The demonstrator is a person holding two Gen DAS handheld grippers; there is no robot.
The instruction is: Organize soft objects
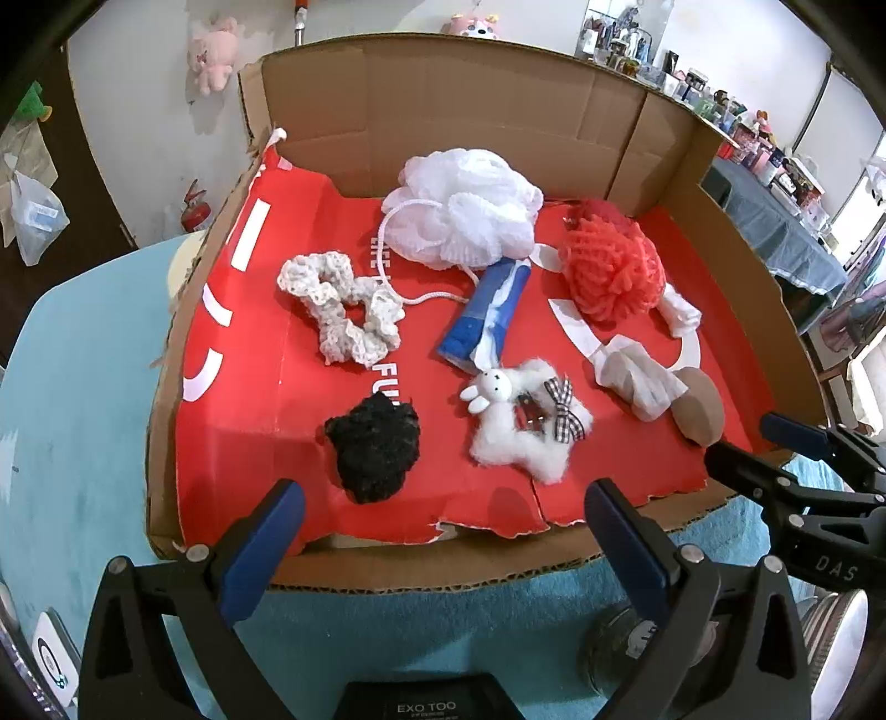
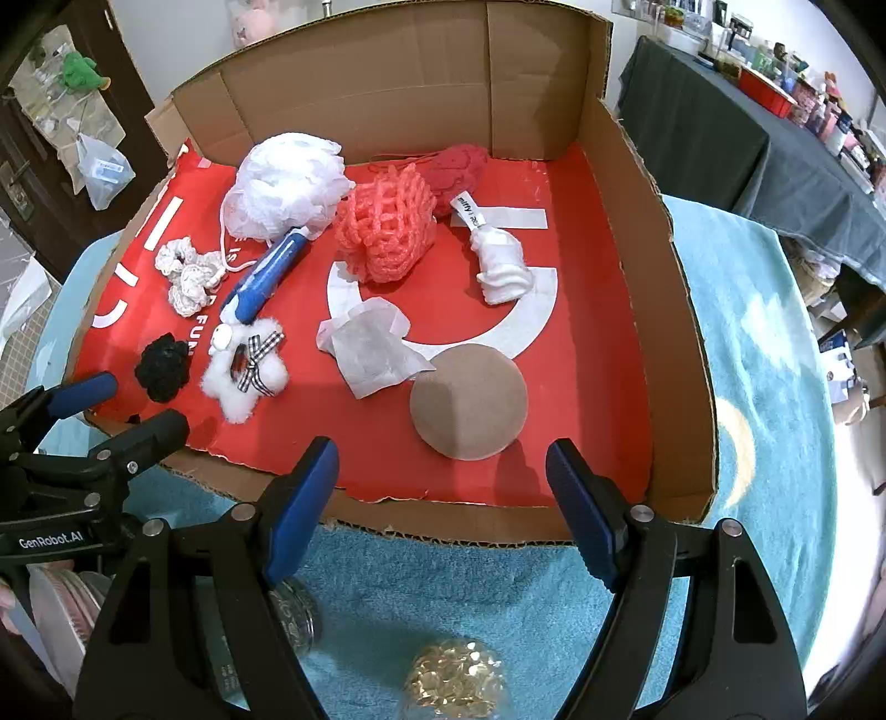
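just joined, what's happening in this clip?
Nothing is held yet. Both handheld grippers, left gripper and right gripper, hover open at the near edge of a cardboard tray lined in red. Inside lie soft items: a white bath pouf, coral mesh sponge, white scrunchie, black scrunchie, fluffy bunny hair clip and tan round pad.

This looks like a lived-in home room that also serves for storage. At upper left of the left wrist view a pink plush toy (image 1: 212,52) hangs on a white wall (image 1: 138,83), with a small red fire extinguisher (image 1: 195,210) below it. At upper right, a side table under a dark cloth (image 2: 720,138) is crowded with bottles and boxes (image 1: 736,119). A fluffy turquoise rug (image 2: 764,354) covers the near surface.
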